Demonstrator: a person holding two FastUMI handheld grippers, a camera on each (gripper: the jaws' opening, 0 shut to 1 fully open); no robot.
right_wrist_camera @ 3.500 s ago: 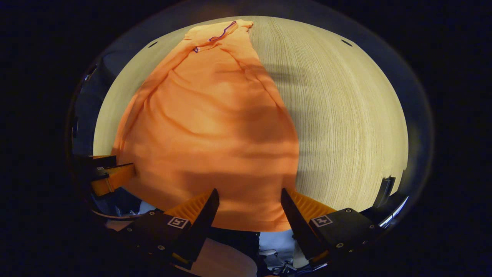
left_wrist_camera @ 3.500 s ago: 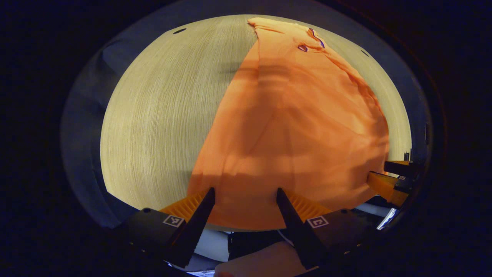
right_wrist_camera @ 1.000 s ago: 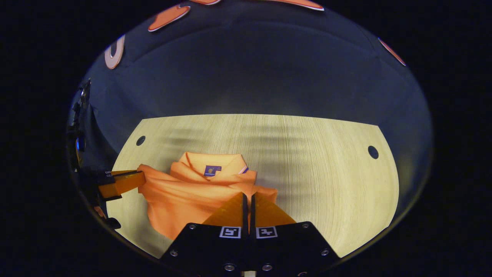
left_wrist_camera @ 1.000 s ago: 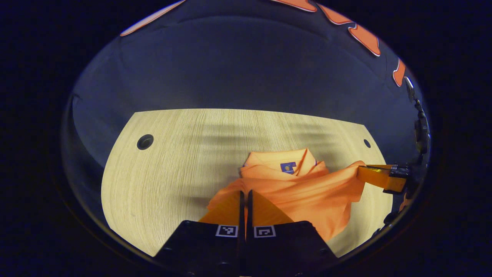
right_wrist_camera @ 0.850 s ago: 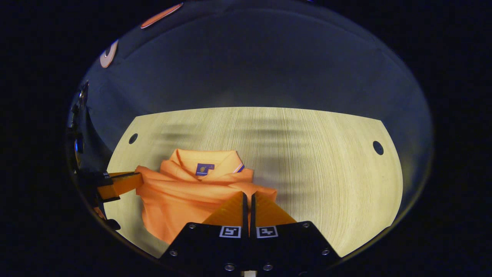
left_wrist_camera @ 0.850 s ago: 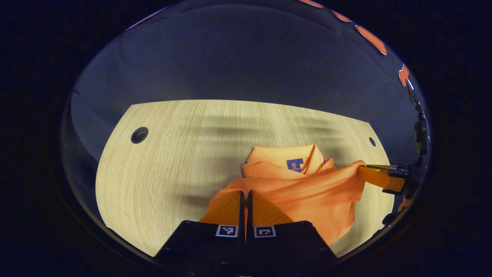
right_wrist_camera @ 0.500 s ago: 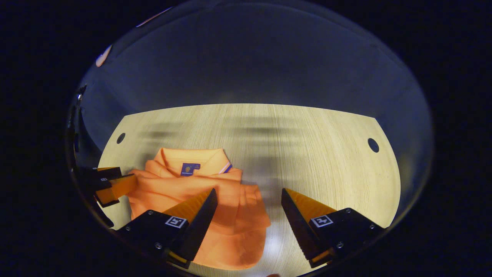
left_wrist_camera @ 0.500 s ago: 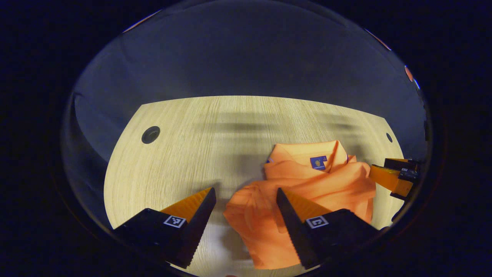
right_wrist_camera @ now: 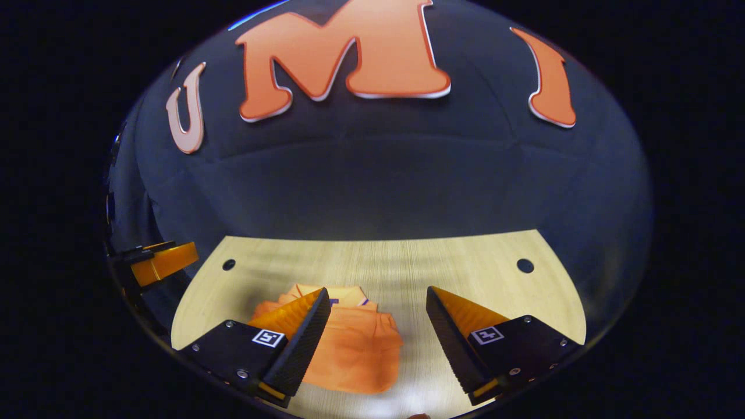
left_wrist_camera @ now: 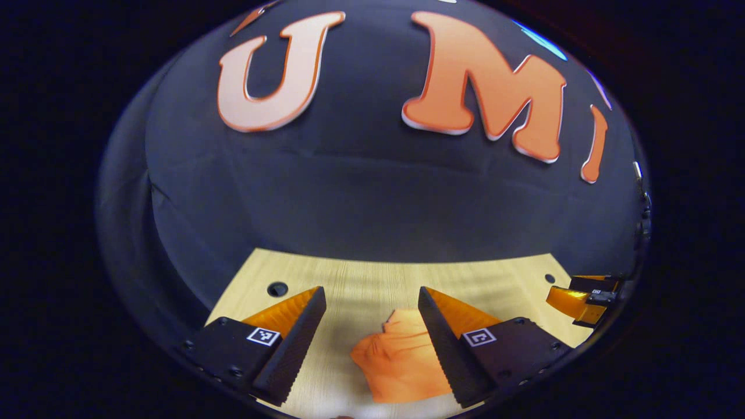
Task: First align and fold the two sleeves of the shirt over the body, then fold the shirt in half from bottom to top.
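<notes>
Showing on the left gripper (left_wrist_camera: 372,302) two wedge-shaped fingers with serrated inner edges, rising from black blocks bearing square black-and-white markers and small screws. Repeating on the right gripper (right_wrist_camera: 378,302): same toothed wedges, marker squares, screw heads along the block edges.

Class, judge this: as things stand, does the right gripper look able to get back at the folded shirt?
Probably yes. The right gripper is open, and the shirt lies on the table just below its fingers, with nothing between them.
</notes>
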